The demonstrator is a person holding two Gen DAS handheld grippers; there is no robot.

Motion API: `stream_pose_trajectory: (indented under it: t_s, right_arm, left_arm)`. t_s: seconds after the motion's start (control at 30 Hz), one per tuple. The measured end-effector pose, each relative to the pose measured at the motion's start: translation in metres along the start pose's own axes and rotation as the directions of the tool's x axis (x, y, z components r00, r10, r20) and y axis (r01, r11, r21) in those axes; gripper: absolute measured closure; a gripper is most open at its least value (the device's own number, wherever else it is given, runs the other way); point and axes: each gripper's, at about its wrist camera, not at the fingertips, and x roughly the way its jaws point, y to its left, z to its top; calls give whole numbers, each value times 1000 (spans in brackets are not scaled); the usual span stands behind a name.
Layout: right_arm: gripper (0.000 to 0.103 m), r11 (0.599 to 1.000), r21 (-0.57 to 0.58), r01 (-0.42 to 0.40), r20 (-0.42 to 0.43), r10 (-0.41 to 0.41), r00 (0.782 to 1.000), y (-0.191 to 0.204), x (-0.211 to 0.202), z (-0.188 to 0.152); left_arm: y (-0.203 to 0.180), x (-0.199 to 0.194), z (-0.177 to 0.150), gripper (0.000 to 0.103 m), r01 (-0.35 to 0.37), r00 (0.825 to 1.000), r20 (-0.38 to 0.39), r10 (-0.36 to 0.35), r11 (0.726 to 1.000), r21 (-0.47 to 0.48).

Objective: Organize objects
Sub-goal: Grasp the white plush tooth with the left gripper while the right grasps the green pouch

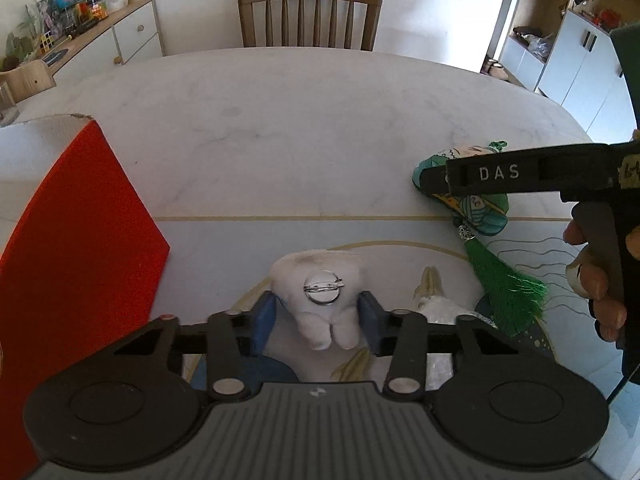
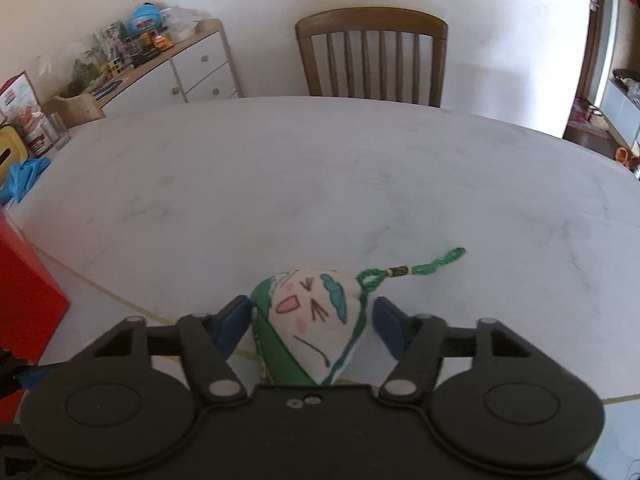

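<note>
A white tooth-shaped plush (image 1: 320,300) with a round pin badge lies on the white table (image 1: 280,128). My left gripper (image 1: 318,316) straddles it, blue pads close on both sides with small gaps. A green and white painted sachet (image 2: 316,320) with a green loop cord sits between the fingers of my right gripper (image 2: 312,320); the left pad touches it, the right pad stands slightly off. In the left wrist view the right gripper (image 1: 432,178) reaches over the sachet (image 1: 480,212), whose green tassel (image 1: 508,284) trails toward me.
A red box (image 1: 76,264) stands at the left, also showing in the right wrist view (image 2: 24,280). A small white figure (image 1: 432,300) lies right of the plush. A wooden chair (image 1: 310,16) stands behind the table, a cluttered sideboard (image 1: 100,32) at the back left.
</note>
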Motion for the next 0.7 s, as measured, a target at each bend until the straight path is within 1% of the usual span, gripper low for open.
stream_pose_trajectory:
  t_s: [0.03, 0.07, 0.13, 0.23, 0.47, 0.7]
  right_arm:
    - [47, 1000, -1, -6, 0, 6, 1000, 0, -1, 0]
    - [49, 1000, -3, -12, 0, 12, 1000, 1, -2, -1]
    - [52, 1000, -14, -7, 6, 7, 1000, 3, -4, -2]
    - [55, 1000, -20, -12, 13, 12, 1000, 4, -11, -5]
    - [56, 999, -14, -39, 40, 39, 998, 3, -45, -9]
    - [56, 998, -26, -55, 69, 57, 996, 6, -95, -15]
  left_arm:
    - [0, 0, 0, 60, -1, 1000, 0, 1, 1000, 0]
    - [1, 0, 0, 60, 0, 1000, 0, 0, 1000, 1]
    - [1, 0, 1, 64, -6, 1000, -1, 6, 1000, 7]
    - [4, -1, 1, 65, -6, 1000, -6, 6, 1000, -3]
    - [7, -15, 8, 65, -6, 1000, 11, 6, 1000, -14]
    - [2, -47, 10, 65, 26, 999, 47, -26, 1000, 10]
